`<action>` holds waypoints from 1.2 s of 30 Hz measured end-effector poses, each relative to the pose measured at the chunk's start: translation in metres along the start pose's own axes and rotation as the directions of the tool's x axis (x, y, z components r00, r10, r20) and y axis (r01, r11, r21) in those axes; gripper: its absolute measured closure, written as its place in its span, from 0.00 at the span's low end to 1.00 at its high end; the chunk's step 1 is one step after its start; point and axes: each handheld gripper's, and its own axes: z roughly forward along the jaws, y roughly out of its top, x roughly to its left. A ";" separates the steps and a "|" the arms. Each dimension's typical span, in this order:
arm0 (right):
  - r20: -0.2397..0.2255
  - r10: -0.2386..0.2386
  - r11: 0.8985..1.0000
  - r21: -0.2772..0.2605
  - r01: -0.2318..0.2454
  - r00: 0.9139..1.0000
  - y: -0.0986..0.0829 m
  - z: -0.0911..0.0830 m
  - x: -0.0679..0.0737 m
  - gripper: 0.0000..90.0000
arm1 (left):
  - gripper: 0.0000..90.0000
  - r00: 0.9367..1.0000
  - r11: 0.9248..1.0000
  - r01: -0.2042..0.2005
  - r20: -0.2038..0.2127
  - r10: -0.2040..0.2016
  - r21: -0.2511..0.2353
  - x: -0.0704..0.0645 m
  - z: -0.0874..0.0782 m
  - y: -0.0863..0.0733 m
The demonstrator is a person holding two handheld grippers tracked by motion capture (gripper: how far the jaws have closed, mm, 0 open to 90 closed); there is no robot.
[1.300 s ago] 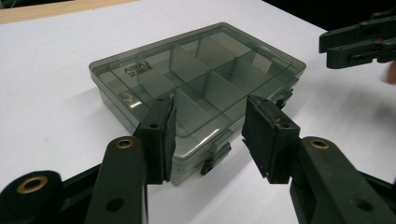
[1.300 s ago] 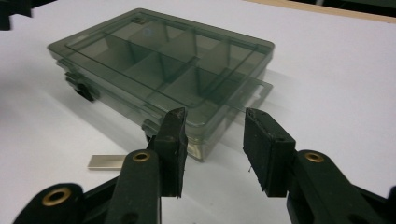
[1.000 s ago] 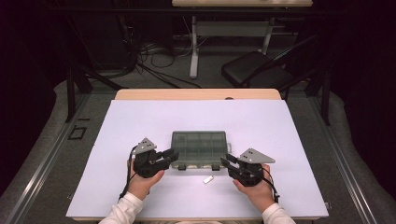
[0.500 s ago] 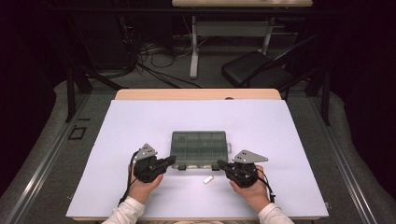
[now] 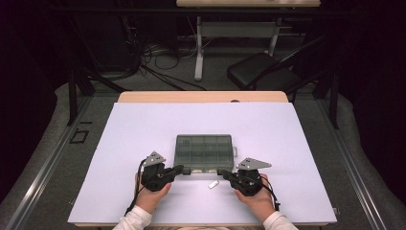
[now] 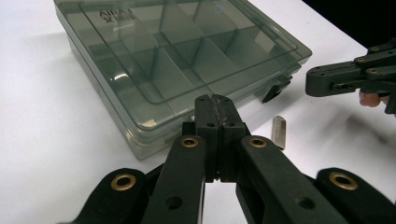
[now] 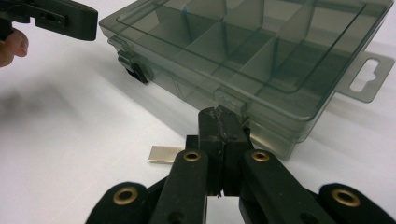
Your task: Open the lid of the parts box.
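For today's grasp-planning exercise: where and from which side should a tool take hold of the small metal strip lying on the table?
Grip the metal strip across its narrow width, coming from straight above: it lies flat on the white table, so its long edges are the only faces to pinch.

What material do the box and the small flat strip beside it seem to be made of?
Box: likely smoky clear plastic, glossy; the dividers show through the lid and it reflects light. Strip: probably metal, with a pale silvery sheen, though light plastic cannot be excluded.
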 end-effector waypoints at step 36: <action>0.001 0.139 0.990 -0.014 -0.139 0.990 -0.007 0.010 -0.008 0.99 | 1.00 0.999 0.996 0.042 0.003 -0.042 0.077 0.001 0.021 -0.010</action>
